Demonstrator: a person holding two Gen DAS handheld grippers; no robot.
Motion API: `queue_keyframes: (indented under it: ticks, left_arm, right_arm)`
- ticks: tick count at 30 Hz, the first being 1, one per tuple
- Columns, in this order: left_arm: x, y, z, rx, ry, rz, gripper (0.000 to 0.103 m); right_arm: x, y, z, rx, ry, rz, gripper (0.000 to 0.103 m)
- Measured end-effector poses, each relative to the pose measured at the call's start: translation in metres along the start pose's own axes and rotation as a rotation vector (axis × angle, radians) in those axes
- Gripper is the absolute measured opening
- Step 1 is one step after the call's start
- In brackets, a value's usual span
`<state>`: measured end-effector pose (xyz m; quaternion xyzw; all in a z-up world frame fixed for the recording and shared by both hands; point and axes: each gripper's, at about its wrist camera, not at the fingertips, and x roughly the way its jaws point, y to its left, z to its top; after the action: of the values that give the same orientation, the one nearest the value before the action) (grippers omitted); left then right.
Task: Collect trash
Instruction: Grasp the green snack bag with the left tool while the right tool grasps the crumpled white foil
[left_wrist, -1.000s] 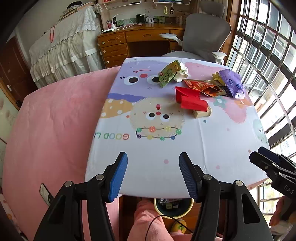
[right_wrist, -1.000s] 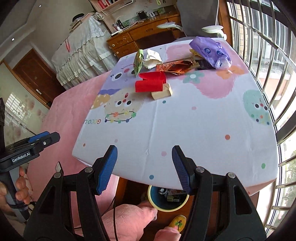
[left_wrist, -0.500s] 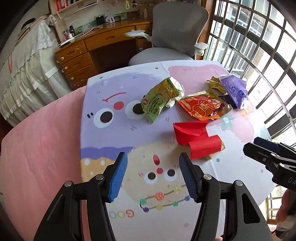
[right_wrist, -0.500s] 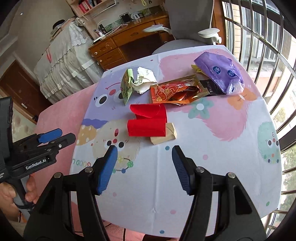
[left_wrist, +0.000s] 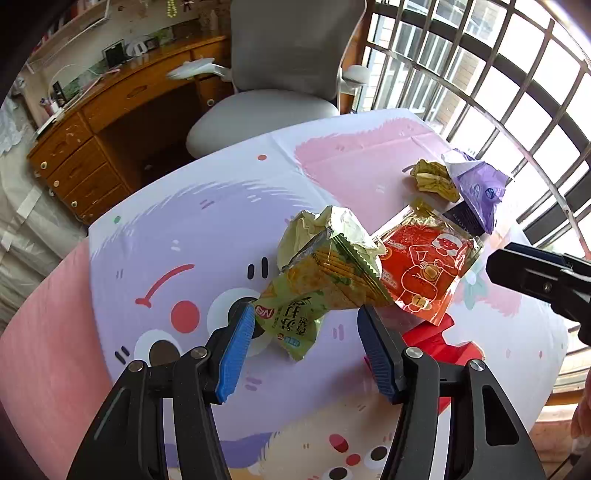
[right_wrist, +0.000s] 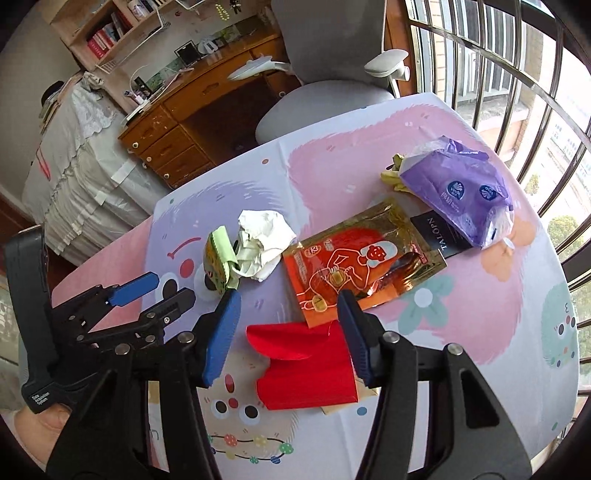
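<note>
The desk (right_wrist: 461, 314) wears a cartoon-printed cover in pink, lilac and white. At its middle lies an orange foil packet (right_wrist: 354, 266). Left of that sits a crumpled white wad (right_wrist: 264, 240) touching a green snack wrapper (right_wrist: 218, 260). Nearer, red folded paper (right_wrist: 306, 365) rests on a tan piece, perhaps cardboard. At the far right a purple tissue pack (right_wrist: 458, 188) overlaps a black card (right_wrist: 437, 232), with a yellow-green scrap (right_wrist: 393, 177) just behind it.

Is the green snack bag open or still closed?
Open: the green snack bag has its zigzag top edge gaping, with crumpled white paper showing at its mouth.
</note>
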<state>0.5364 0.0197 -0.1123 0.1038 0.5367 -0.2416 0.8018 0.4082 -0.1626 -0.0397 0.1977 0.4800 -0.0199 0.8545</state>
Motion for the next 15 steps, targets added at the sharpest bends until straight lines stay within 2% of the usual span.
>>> queue_keyframes:
  ticks: [6,11,12,14,15]
  left_arm:
    - [0.039,0.006,0.009,0.097,0.049,-0.025,0.059]
    - [0.068,0.021,0.013,0.043,0.103,-0.085,0.059]
    - [0.071,0.024,0.012,0.016,0.105,-0.101,0.057]
    - [0.077,0.031,0.011,-0.028,0.113,-0.131,0.036]
    - [0.079,0.035,0.009,-0.051,0.121,-0.141,0.035]
  right_arm:
    - [0.025,-0.004,0.018,0.032,0.021,-0.005,0.051]
    - [0.054,0.003,0.029,0.034,0.046,-0.007,0.051]
    - [0.06,0.004,0.031,0.035,0.053,-0.006,0.051]
    - [0.073,0.007,0.035,0.036,0.068,-0.011,0.051]
    - [0.08,0.008,0.037,0.038,0.076,-0.011,0.051]
